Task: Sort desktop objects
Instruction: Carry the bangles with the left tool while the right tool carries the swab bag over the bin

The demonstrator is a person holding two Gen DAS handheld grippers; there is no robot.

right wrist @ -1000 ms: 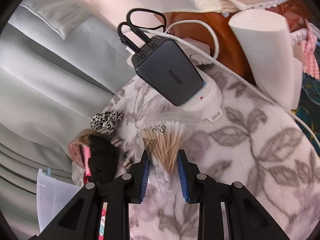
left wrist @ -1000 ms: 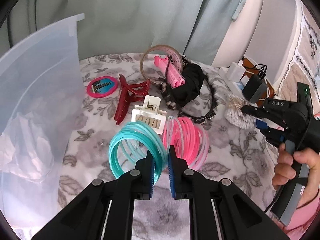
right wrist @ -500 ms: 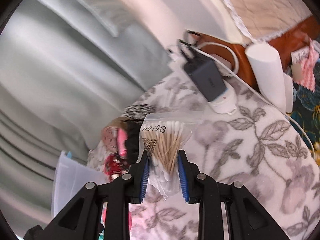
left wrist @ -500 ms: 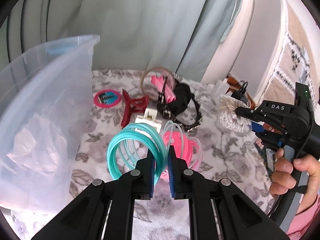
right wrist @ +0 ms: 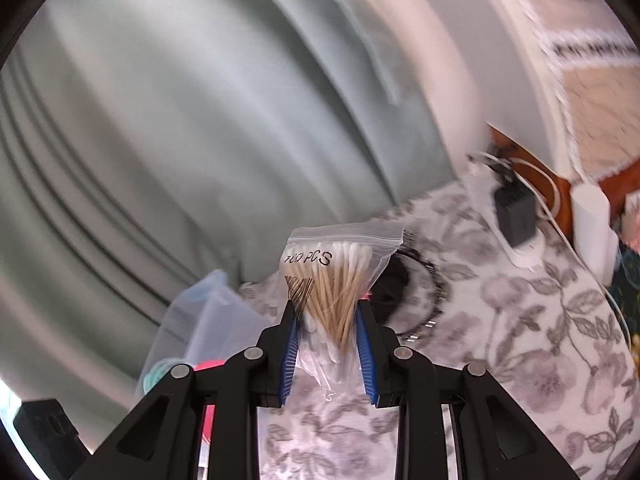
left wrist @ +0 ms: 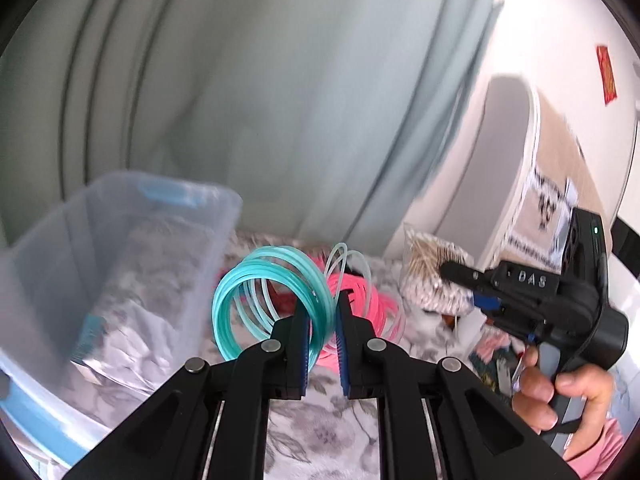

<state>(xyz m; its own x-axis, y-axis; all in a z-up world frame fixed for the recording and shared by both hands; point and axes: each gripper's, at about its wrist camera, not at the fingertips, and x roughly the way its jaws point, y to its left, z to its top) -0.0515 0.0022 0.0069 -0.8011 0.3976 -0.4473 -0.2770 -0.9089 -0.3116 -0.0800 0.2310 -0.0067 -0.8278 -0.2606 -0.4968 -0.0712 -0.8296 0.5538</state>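
Teal plastic ring bundle (left wrist: 272, 300) upright, pinched at rim; pink ring bundle (left wrist: 370, 308) just behind it. Clear zip bag of cotton swabs (right wrist: 332, 280) upright, squeezed at middle.

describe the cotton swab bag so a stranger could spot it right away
Start at the floral tablecloth and go to the right gripper above it. Pinched in its jaws is a small clear zip bag of wooden-stick swabs, the only thing marked "PCS" in black.

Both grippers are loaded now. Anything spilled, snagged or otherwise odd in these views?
One oddity: the left gripper pinches the teal rings, and pink rings trail off the same bundle. The cotton swab bag in the right gripper looks sealed; nothing spilled.
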